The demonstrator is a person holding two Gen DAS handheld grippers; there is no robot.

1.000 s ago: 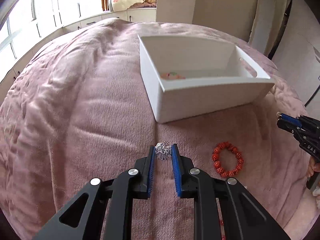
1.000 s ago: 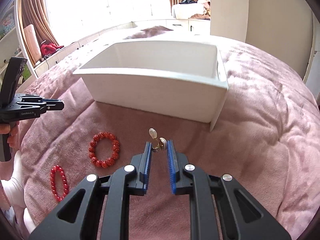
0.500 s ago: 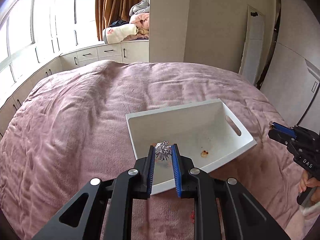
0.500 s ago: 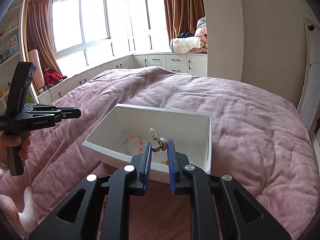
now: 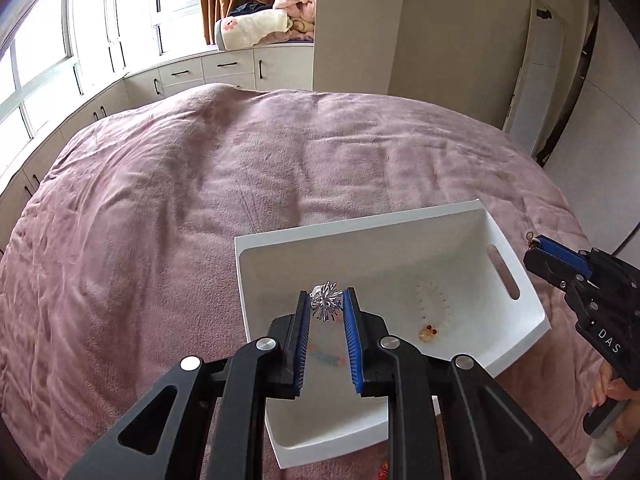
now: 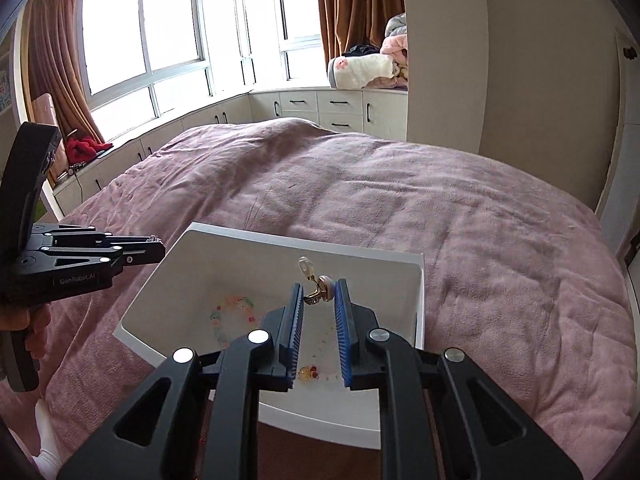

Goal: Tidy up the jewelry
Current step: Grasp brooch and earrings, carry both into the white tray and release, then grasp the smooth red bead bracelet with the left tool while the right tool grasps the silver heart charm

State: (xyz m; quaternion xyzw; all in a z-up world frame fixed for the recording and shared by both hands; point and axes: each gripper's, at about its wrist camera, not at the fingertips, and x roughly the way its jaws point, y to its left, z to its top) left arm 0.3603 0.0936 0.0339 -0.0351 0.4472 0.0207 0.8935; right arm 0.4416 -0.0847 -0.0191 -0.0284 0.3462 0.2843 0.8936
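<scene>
Pinching silver brooch (image 5: 327,305) between left tool (image 5: 326,307) tips, over bin (image 5: 360,232)

Both views are lit by soft daylight admitted through the large windows (image 6: 144,40) at the upper left, where the panes are blown out to near white. The pink bedspread (image 5: 160,200) is evenly lit, with only faint shadows laid in its folds. The white bin (image 6: 400,264) is rendered bright without harsh glare. Strong fisheye bending is seen toward the edges, and the corners are cut off by a dark vignette. Focus is held sharply throughout; slight softness is noticed only at the rim.
</scene>
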